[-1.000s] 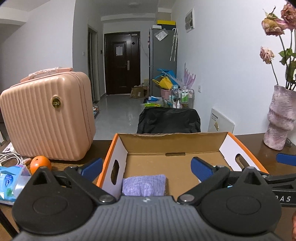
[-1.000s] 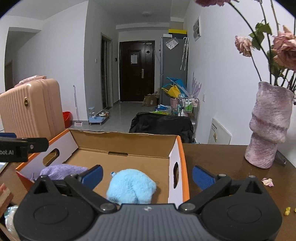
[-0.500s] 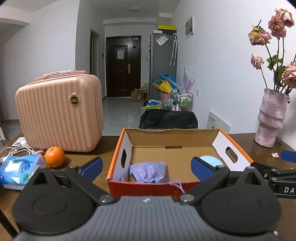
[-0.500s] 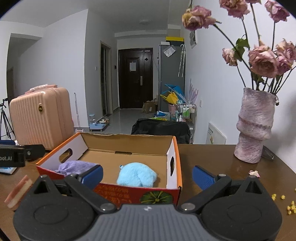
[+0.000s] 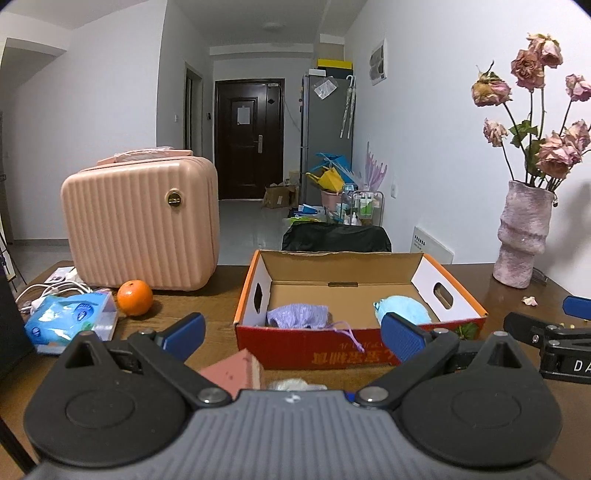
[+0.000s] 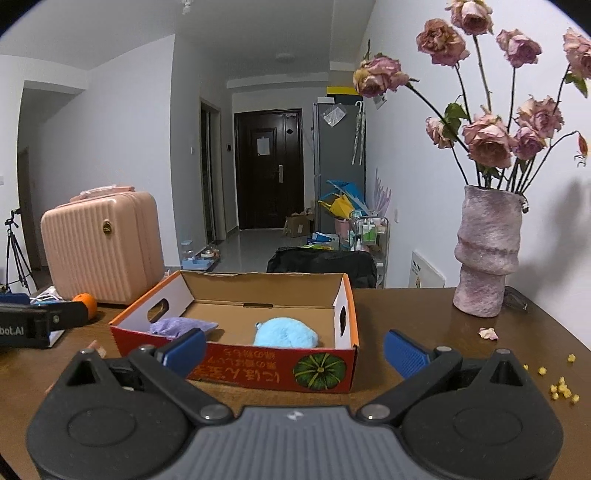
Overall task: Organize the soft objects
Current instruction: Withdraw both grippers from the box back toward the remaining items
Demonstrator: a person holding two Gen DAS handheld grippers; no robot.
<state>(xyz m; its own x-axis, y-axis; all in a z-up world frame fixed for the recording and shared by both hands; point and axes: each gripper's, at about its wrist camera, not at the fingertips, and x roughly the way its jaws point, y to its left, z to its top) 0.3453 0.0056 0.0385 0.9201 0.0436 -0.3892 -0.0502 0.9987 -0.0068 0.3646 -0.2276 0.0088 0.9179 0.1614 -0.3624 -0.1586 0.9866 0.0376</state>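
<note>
White walls (image 5: 92,110) line a hallway with a pale tiled floor (image 5: 243,221) that ends at a dark door (image 5: 249,144). A grey fridge (image 5: 325,125) stands on the right, with a small cart (image 5: 364,205) of bottles near it. A ceiling lamp (image 5: 272,26) is mounted overhead. In front is a brown wooden bench (image 6: 424,332), with a black chair back (image 5: 336,236) behind it.

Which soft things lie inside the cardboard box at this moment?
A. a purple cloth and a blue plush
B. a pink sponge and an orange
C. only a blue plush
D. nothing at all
A: the purple cloth lies at the left end of the box and the blue plush at the right end; the orange sits outside on the table.
</note>
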